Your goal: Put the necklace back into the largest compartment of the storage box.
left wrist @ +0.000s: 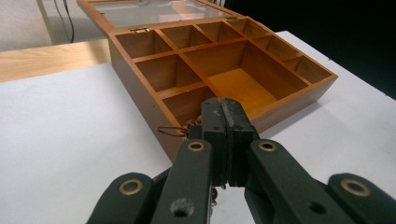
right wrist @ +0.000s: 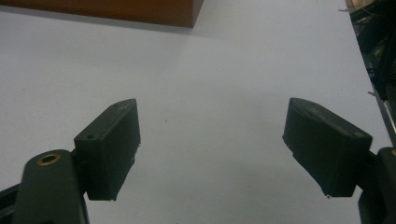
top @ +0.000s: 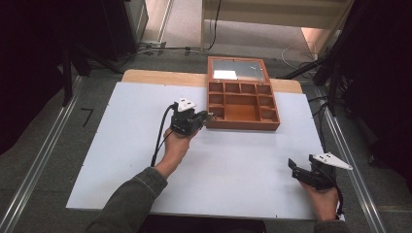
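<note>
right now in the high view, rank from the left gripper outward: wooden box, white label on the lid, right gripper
1. wooden box, right beside the left gripper, at its near left corner.
2. white label, farther back on the open lid.
3. right gripper, far off at the table's near right edge.

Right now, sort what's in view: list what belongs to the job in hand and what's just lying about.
In the job:
- left claw, shut on a small wire-and-bead piece
- open wooden compartment box, its near left corner by that claw

Lying about:
- right claw, open over bare table
- white slip on the box lid
</note>
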